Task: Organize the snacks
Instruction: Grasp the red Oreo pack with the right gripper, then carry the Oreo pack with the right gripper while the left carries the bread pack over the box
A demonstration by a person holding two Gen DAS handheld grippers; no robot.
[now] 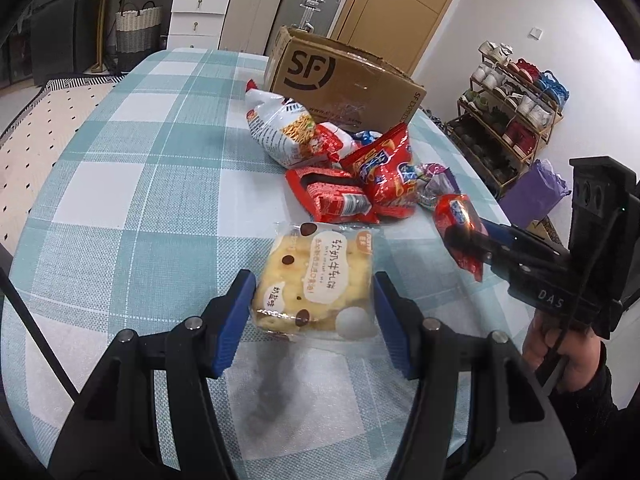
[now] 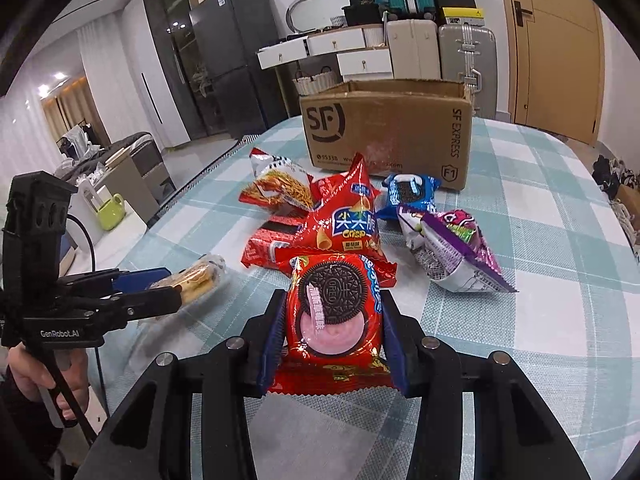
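My left gripper (image 1: 314, 300) is shut on a clear pack of yellow nougat biscuits (image 1: 316, 276), held just above the checked tablecloth; it also shows in the right wrist view (image 2: 196, 278). My right gripper (image 2: 330, 320) is shut on a red Oreo pack (image 2: 336, 312), lifted off the table; the pack also shows in the left wrist view (image 1: 460, 232). A pile of snacks lies behind: a red Crisp bag (image 2: 348, 220), a blue Oreo pack (image 2: 412, 194), a purple bag (image 2: 460, 248), a noodle snack bag (image 1: 284, 128). An open SF cardboard box (image 2: 384, 132) stands behind the pile.
The table has a teal and white checked cloth (image 1: 140, 200). A shoe rack (image 1: 508, 112) and a purple bag (image 1: 532, 192) stand on the floor beyond the table's right edge. Drawers and suitcases (image 2: 440, 52) line the far wall.
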